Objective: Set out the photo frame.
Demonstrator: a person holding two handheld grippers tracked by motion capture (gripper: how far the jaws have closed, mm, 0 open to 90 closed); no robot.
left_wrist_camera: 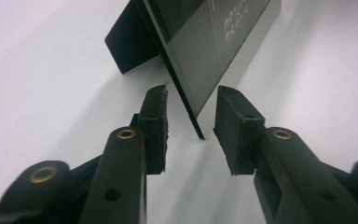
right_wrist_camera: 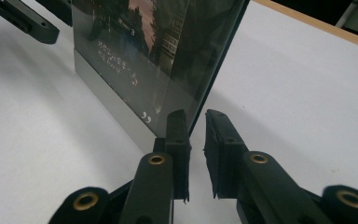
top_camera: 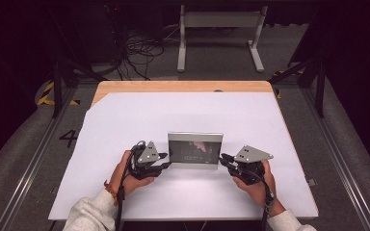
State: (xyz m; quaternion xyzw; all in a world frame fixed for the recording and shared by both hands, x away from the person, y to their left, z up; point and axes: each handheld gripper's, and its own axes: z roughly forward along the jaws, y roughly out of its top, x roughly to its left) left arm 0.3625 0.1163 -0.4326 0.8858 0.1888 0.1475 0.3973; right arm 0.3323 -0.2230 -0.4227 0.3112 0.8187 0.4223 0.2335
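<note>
Picture frame (top_camera: 195,149) stood upright on white worktop (top_camera: 125,125). Left tool (left_wrist_camera: 189,119) parted, frame corner between pads, untouched. Right tool (right_wrist_camera: 196,140) narrowed, clamped on frame's opposite edge.

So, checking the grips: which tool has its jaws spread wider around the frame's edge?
The left tool: its pads stand clear of the frame on both sides, while the right tool has its pads much closer together.
</note>
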